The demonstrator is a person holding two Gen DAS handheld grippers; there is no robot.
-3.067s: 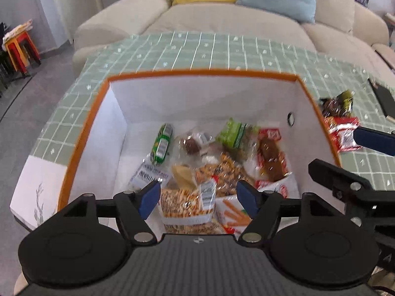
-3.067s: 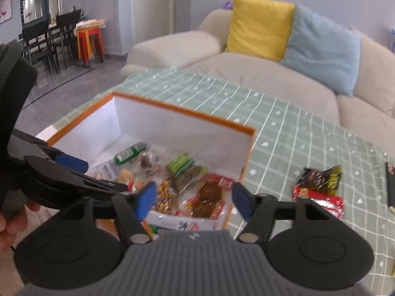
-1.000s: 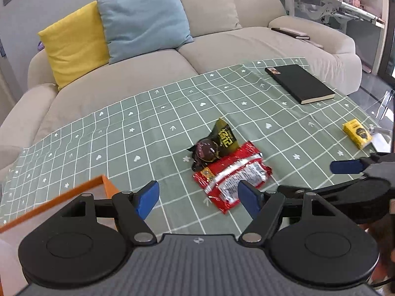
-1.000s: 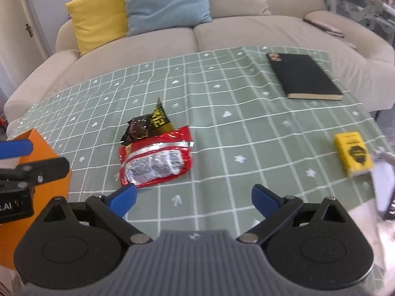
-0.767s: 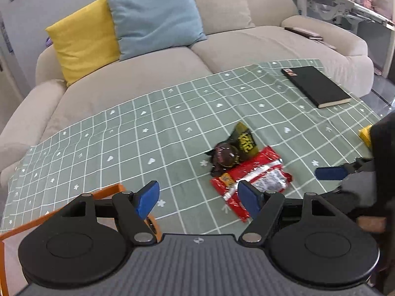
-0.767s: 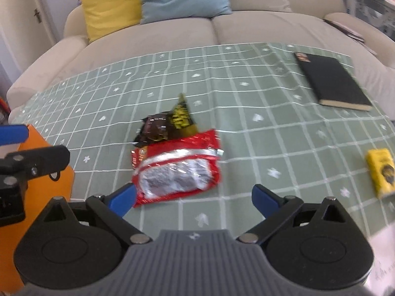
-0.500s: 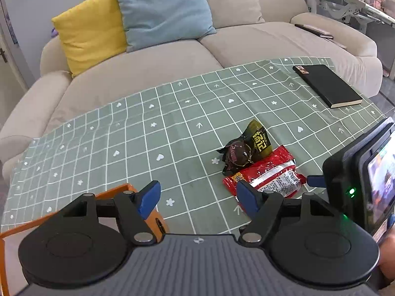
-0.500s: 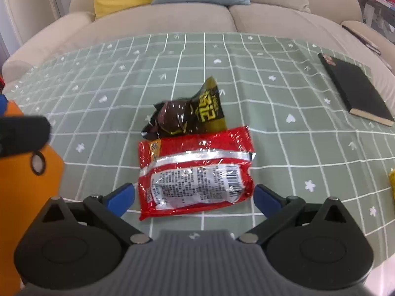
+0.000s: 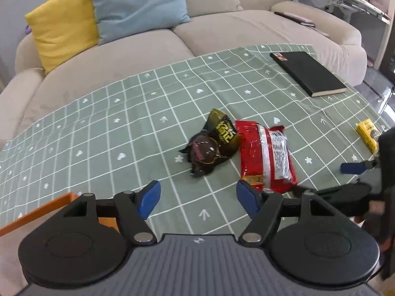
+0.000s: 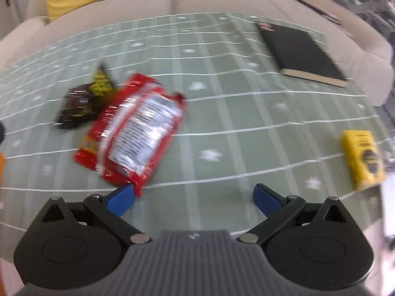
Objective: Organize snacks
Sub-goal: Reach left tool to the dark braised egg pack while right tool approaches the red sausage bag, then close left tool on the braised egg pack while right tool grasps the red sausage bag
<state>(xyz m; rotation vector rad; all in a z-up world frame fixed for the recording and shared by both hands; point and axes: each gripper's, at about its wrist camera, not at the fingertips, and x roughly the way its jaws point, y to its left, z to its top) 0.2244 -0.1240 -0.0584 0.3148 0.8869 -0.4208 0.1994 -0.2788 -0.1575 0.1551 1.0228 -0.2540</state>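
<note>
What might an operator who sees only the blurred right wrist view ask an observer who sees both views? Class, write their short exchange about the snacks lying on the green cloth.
Operator: My right claw is open by the red packet. Is the left claw free?
Observer: Yes. The left claw is open and empty, short of the snacks.
Operator: The dark packet beside the red one is a smear to me. What is it?
Observer: In the left wrist view the dark packet is sharp: a round dark sweet under clear wrap, with a black flap that bears yellow print and touches the red packet's edge.
</note>
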